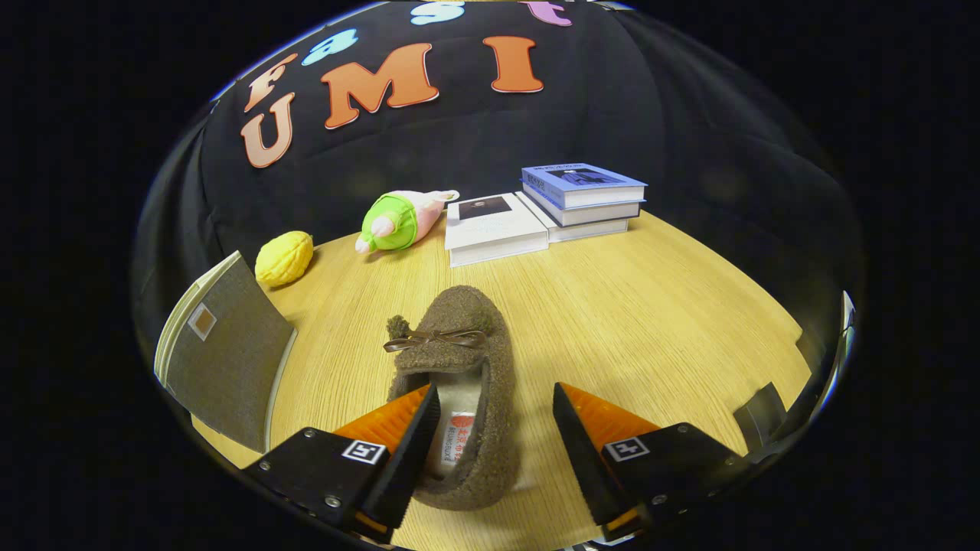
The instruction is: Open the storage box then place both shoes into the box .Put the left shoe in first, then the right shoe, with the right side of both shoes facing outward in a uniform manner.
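Straddling brown shoe (pixel 452 383) heel, jaws apart, wooden table (pixel 651 321), books (pixel 551 207) beyond.

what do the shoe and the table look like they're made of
Shoe, lying between the open tongs: brown fuzzy fleece or boucle, by its nubby pile; the bow looks like smooth leather or faux leather. Table: light wood or wood-look laminate, with fine straight grain and a matte finish.

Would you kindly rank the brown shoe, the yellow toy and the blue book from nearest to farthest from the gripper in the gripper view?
The gripper has its jaws open.
1. Brown shoe: heel between the jaws, toe pointing ahead.
2. Yellow toy: well beyond, off to the left.
3. Blue book: farthest, atop the stack by the wall, ahead to the right.
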Motion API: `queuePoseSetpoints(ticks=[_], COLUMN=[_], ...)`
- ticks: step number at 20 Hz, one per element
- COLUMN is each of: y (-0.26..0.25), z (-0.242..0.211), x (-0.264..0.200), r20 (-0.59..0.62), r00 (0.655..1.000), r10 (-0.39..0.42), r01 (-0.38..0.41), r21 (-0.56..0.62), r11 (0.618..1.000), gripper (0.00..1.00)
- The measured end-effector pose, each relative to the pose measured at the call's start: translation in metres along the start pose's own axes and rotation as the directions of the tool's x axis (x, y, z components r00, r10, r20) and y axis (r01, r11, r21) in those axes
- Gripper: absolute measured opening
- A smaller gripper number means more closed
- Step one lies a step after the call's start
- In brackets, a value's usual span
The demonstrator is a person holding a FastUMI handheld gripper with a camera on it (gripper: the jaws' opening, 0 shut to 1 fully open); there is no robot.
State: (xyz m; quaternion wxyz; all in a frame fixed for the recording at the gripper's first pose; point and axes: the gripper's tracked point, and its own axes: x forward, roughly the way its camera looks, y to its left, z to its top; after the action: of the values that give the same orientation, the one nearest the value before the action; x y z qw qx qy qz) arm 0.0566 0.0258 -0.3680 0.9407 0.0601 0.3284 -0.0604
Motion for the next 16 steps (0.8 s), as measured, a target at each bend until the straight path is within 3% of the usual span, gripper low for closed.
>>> queuePoseSetpoints(ticks=[3,5,6,7,10,16], y=[0.002,-0.002,-0.007,-0.006,-0.001,0.024], z=[0.000,0.001,0.004,0.004,0.008,0.043], x=[0.006,0.009,0.009,0.009,0.003,-0.024], r20=[-0.008,-0.010,-0.002,0.000,0.010,0.086], r00=[1.000,1.000,0.999,0.998,0.998,0.996], r10=[0.004,-0.027,-0.052,-0.056,-0.057,-0.023], r01=[-0.004,0.027,0.052,0.056,0.057,0.021], r21=[0.009,0.025,0.024,0.015,0.010,0.032], r11=[1.000,0.999,0.998,0.998,0.998,0.999], gripper=[0.67,0.39,0.17,0.08,0.01,0.01])
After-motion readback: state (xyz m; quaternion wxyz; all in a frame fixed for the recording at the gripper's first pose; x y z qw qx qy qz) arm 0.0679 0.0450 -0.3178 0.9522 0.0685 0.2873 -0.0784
